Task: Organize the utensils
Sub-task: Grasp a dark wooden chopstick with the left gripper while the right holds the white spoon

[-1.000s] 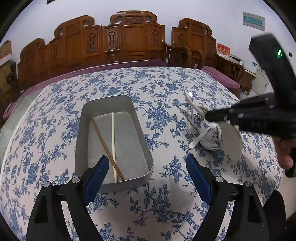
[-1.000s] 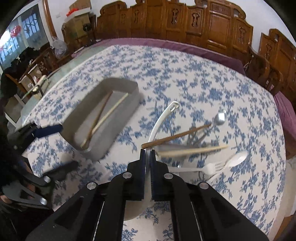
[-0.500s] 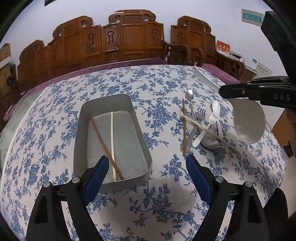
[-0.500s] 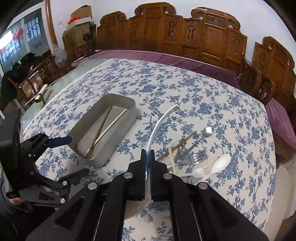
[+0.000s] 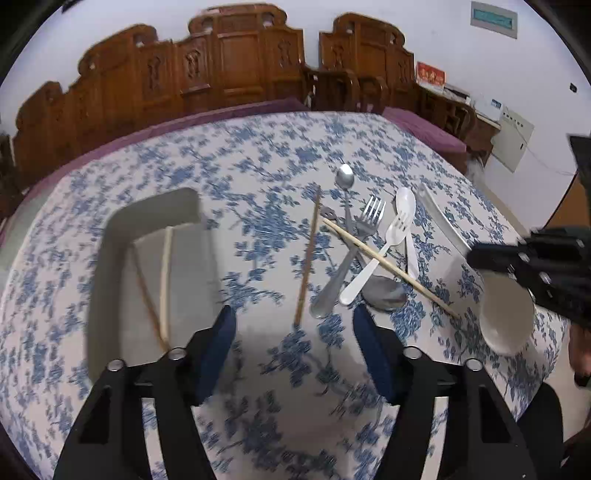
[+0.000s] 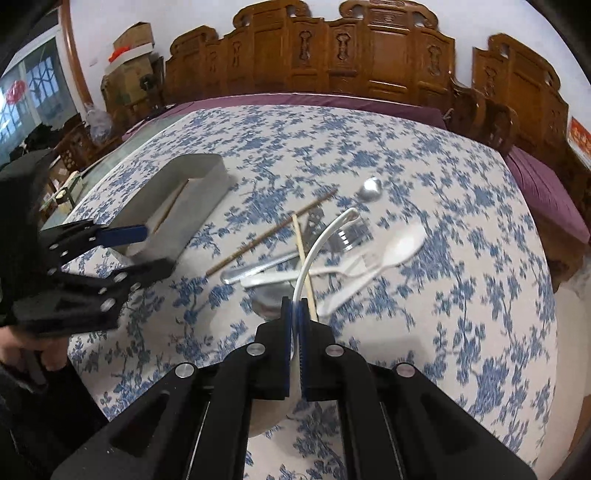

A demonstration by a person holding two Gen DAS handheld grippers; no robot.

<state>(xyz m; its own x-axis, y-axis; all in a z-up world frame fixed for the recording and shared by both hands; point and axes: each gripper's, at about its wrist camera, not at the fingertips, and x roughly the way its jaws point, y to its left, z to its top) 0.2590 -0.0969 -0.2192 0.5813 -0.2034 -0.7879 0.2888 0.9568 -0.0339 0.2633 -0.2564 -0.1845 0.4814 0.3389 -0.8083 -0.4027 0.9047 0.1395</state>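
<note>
The right gripper (image 6: pixel 294 317) has its jaws clamped on the rim of a white bowl (image 5: pixel 506 320), held on edge above the tabletop (image 5: pixel 258 155) near its right edge. The left gripper (image 5: pixel 293 343) hangs over the near part of the tabletop with its jaws wide apart and nothing between them.

A grey metal tray (image 5: pixel 110 258) sits toward the left side of the blue-flowered cloth and holds one dark and one pale chopstick (image 5: pixel 165 280). Right of it, loose on the cloth, lie a dark chopstick (image 5: pixel 308 254), a pale chopstick (image 5: pixel 388 266), a metal fork (image 5: pixel 351 254), a metal spoon (image 5: pixel 344 181), a white plastic fork (image 5: pixel 376 258) and a white plastic spoon (image 5: pixel 406 218), crossing one another.

No writing on the grippers or utensils can be read; the red sign (image 5: pixel 430 78) and the wall plaque (image 5: pixel 493 17) are too blurred.
</note>
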